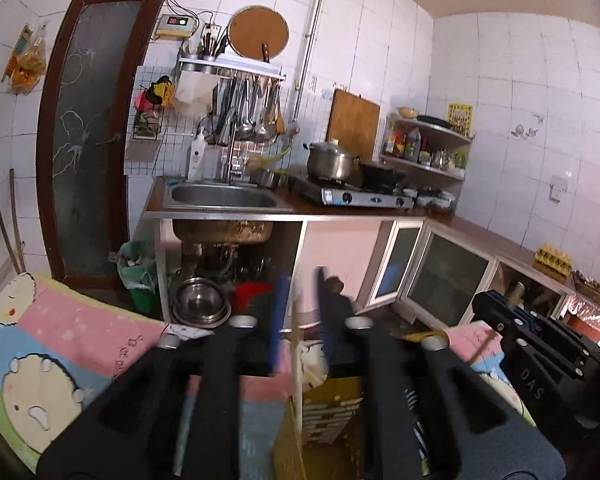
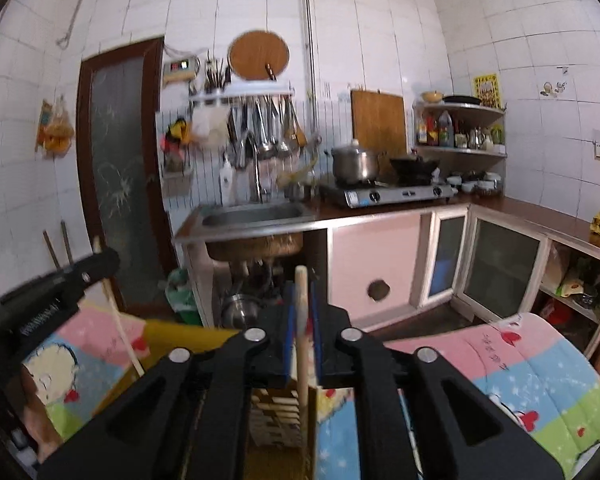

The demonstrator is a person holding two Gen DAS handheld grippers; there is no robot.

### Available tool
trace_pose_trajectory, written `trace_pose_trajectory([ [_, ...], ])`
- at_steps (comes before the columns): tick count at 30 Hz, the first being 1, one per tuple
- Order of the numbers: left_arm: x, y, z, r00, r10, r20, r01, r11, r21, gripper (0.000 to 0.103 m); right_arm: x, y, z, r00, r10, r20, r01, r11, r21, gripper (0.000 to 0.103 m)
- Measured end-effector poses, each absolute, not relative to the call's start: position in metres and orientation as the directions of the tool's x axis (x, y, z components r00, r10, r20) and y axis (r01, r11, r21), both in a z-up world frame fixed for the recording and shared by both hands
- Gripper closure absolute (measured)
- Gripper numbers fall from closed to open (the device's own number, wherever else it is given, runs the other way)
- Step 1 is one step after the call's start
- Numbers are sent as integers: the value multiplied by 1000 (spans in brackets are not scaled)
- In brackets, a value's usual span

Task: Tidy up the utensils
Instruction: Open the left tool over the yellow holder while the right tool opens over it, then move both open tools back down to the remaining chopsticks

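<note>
The right gripper (image 2: pixel 302 332) is standing with its blue-padded fingers (image 2: pixel 288 336) narrowly apart, and a pale wooden stick (image 2: pixel 301 320), probably a chopstick, is standing upright between them, its long axis running nearly vertical and its rounded top poking above the pads. Whether the pads are pressing on it is hard to tell through the blur. Its lower end is dropping toward a yellow box (image 2: pixel 284 412) with a slatted wooden insert, sitting on a soft quilt (image 2: pixel 520 380) printed with cartoon figures in pink, blue and green.

The left gripper (image 1: pixel 298 312) is also showing a narrow gap, with a second thin pale stick (image 1: pixel 298 360) running upright inside it, closer to the left pad; contact is unclear, since the fingers are smeared by motion. The same yellow box (image 1: pixel 328 412) is lying just below it, partly hidden by the black gripper body.

Farther off, a steel sink (image 1: pixel 224 196) is sitting in a brown counter, with metal bowls (image 1: pixel 200 304) stacked underneath. A lidded steel pot (image 2: pixel 354 162) and a dark wok are resting on a gas stove (image 2: pixel 392 194). Ladles are hanging from a wall rack (image 1: pixel 236 68) against white tiles.
</note>
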State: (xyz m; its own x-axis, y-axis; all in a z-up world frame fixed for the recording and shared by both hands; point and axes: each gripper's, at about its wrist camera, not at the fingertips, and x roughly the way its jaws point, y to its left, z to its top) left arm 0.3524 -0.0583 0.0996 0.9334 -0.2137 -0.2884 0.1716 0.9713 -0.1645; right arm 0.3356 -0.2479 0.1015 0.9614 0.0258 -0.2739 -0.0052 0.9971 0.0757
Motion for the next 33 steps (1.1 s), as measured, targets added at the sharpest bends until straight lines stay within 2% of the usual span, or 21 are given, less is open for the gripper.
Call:
trace_pose_trajectory([
  [1,346,-56,105,935,-206,-288,166,974,-156,53,334,-250,103,958,24,-285,-1,997,81,47],
  [2,341,-54,110,940,-196,-279,158,976,-152,39,328,-254,106,957,23,-288,4,995,95,45],
  [8,298,-25,135,941,-162,-296,122,981,-150,11,284,-275,122,951,-24,-307,52,995,84,45],
  [10,284,-18,135,943,-141,-301,101,984,-146,5,266,-280,123,951,-32,-307,60,995,81,37],
  [14,258,-7,129,931,-117,-346,83,990,-113,5,227,-288,125,951,-54,-306,83,993,81,34],
  [19,233,3,107,892,-119,-436,71,990,-126,5,190,-291,109,932,-67,-357,103,991,83,31],
  [29,196,-1,24,783,-133,-608,66,989,-132,5,152,-292,14,819,-70,-570,178,975,136,30],
  [33,194,-10,-9,722,-135,-679,69,990,-125,5,143,-290,-16,778,-62,-626,195,970,146,30],
])
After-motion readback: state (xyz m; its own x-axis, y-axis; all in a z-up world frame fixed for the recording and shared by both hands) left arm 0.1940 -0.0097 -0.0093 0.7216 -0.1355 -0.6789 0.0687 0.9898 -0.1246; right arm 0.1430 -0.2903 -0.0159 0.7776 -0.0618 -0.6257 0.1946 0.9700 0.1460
